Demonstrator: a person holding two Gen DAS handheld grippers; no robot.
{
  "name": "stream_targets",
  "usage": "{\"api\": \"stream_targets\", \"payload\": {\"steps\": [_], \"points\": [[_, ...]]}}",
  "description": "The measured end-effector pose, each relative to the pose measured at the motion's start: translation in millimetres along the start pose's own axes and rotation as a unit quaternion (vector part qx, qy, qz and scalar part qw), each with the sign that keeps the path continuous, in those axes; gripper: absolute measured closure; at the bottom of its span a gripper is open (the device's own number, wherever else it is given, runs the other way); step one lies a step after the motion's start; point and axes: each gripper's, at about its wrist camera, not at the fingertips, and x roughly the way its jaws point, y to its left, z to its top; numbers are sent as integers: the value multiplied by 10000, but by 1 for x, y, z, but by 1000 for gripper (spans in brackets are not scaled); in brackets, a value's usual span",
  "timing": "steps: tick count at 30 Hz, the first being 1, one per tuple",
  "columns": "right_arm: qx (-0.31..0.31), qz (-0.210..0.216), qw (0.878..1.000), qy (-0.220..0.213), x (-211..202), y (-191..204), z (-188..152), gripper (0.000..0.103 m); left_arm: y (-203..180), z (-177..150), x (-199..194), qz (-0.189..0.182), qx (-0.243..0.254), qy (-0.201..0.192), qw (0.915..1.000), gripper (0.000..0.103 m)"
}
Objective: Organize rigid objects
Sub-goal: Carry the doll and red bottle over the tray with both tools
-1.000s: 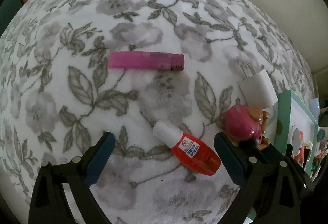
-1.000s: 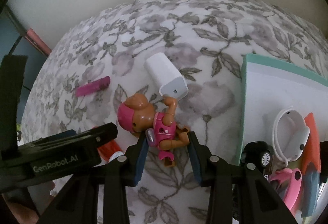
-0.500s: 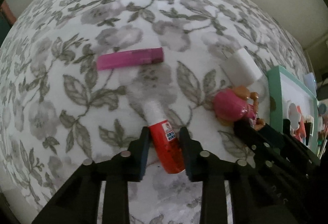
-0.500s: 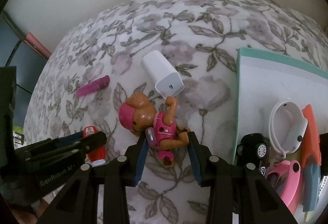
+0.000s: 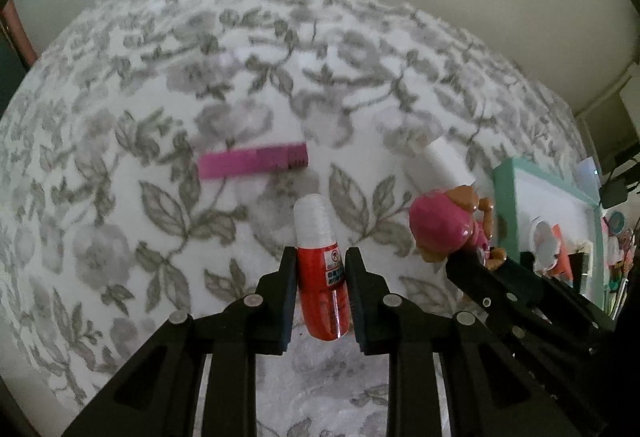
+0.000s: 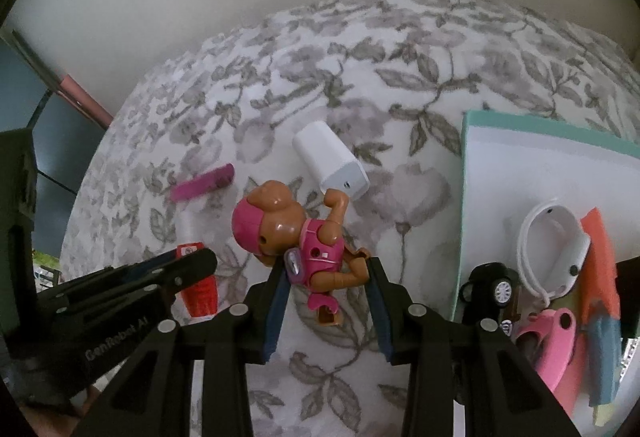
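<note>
Floral cloth [image 5: 160,221]; hand-held gripper [image 5: 320,273] closing on bottle [image 5: 320,269]

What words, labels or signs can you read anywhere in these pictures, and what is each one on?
"GenRobot.AI": white lettering on the black body of the left gripper, seen in the right wrist view.
Red bottle: its white label carries a round red prohibition sign and blue printed lines, too small and blurred to read.
Nothing readable on the pink toy figure, white charger or pink tube.
</note>
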Motion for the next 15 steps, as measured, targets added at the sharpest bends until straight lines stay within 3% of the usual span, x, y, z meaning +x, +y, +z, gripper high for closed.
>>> {"api": "stream_targets", "payload": {"steps": [9,15], "points": [[61,-7,9989,-468,-43,3,4,63,-11,4,-43,-70,154,-607,9980,79],[206,-269,9971,-685,-72,-8,3,63,-41,4,-49,-392,333,-703,9962,79]]}}
